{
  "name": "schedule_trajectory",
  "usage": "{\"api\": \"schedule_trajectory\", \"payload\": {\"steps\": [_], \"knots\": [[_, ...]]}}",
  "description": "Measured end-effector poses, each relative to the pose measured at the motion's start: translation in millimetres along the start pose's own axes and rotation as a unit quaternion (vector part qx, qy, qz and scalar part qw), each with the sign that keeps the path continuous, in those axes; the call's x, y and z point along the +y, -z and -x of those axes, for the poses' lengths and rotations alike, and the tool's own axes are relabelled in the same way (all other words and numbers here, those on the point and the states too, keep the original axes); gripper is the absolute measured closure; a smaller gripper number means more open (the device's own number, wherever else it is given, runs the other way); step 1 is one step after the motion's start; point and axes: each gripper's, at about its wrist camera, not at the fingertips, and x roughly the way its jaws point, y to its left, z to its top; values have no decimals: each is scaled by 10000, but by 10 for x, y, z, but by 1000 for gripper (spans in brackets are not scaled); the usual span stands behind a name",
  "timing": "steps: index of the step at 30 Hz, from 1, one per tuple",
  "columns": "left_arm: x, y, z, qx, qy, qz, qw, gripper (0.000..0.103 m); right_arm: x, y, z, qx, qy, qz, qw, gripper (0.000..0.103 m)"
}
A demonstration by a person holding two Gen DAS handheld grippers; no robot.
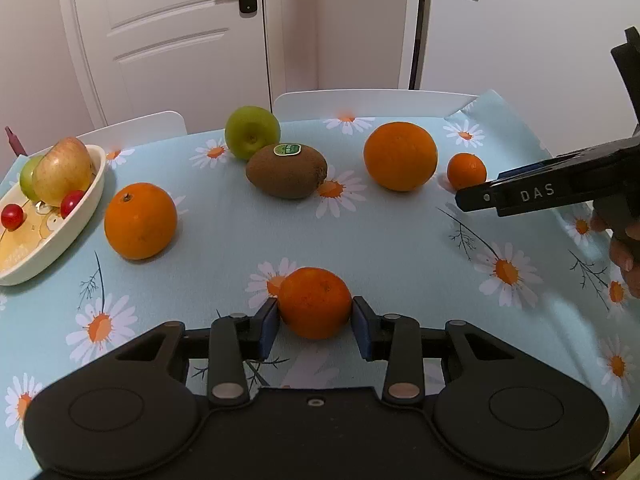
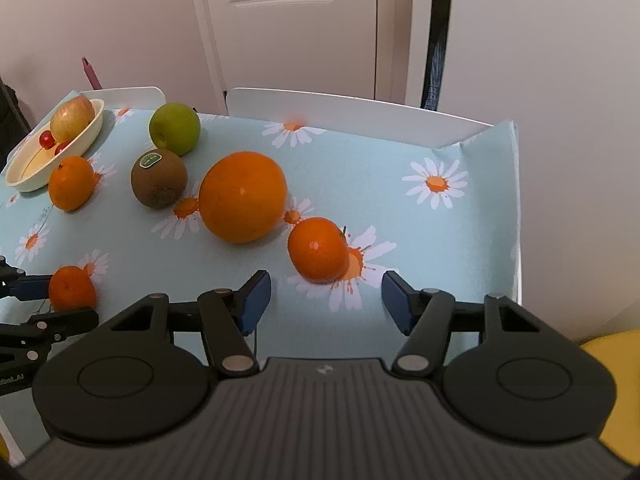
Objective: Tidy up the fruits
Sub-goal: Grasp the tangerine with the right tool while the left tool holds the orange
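Observation:
My left gripper [image 1: 315,322] has its blue pads against both sides of a small mandarin [image 1: 315,302] that rests on the tablecloth; it also shows in the right wrist view [image 2: 72,287]. My right gripper [image 2: 326,298] is open and empty, just short of another small mandarin [image 2: 318,249]. A big orange [image 2: 243,196], a kiwi [image 2: 159,179], a green apple [image 2: 175,128] and a second orange [image 2: 71,182] lie loose on the table. A cream oval dish [image 1: 86,208] at the far left holds an apple [image 1: 62,170], a green fruit and two red cherry-like fruits.
The table wears a light blue daisy cloth [image 1: 360,240]. Two white chair backs [image 2: 340,114] stand along its far edge, with a white door behind. The table's right edge [image 2: 516,216] drops off close to the right gripper.

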Motion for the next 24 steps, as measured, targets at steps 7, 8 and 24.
{"api": "schedule_trajectory", "payload": {"steps": [7,8,24], "knots": [[-4,-5,-1,2,-9,30,10000,61,18,-55,-78,-13,-48,12,10000,33],[5,-8,-3,9,1,66,10000,61,17,-66,-84,-24,-48,5,10000,34],[71,-92,49,-86,-51,138,9999,61,46,-197,-10,-86,-28,-56,9999,55]]}}
